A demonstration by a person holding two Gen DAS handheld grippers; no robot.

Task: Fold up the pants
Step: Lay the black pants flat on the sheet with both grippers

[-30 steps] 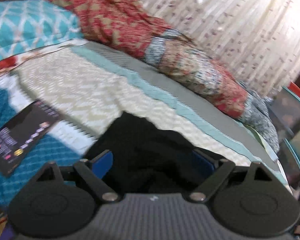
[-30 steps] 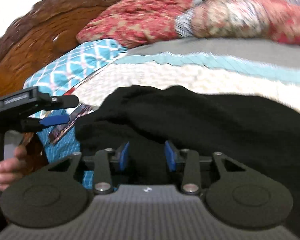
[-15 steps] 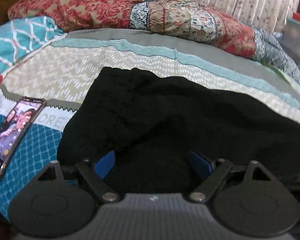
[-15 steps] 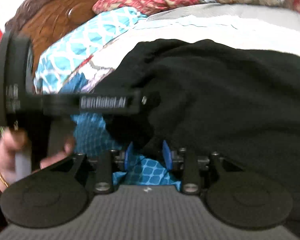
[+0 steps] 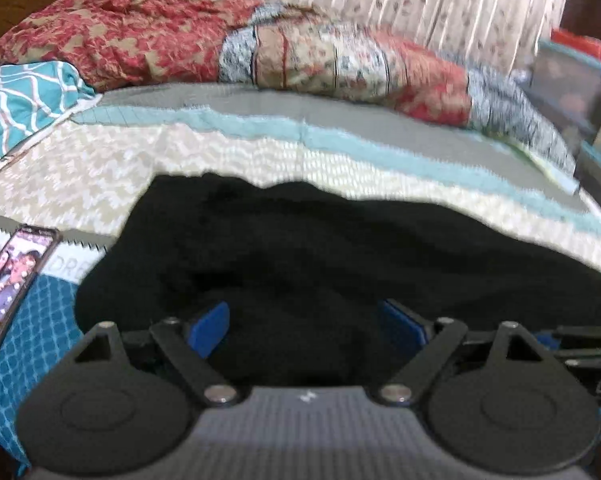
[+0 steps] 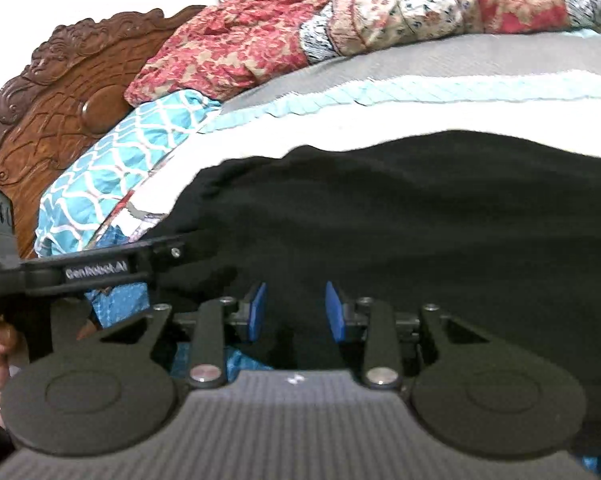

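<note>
Black pants (image 5: 340, 264) lie spread across the patterned bedspread; they also fill the middle of the right wrist view (image 6: 420, 216). My left gripper (image 5: 306, 326) is wide open over the near edge of the pants, blue pads apart with black fabric between them. My right gripper (image 6: 296, 312) is open with a narrower gap, low over the near edge of the pants. The left gripper's body (image 6: 100, 270) shows at the left of the right wrist view, close beside the right one.
A phone (image 5: 12, 284) with a lit screen lies on the bed left of the pants. A red floral quilt (image 5: 260, 48) is piled at the far side. A teal pillow (image 6: 120, 168) and carved wooden headboard (image 6: 52, 108) stand at the left.
The left view swung from the bed's far side to face the pants squarely. The right gripper moved forward over the pants' edge and its jaws widened a little.
</note>
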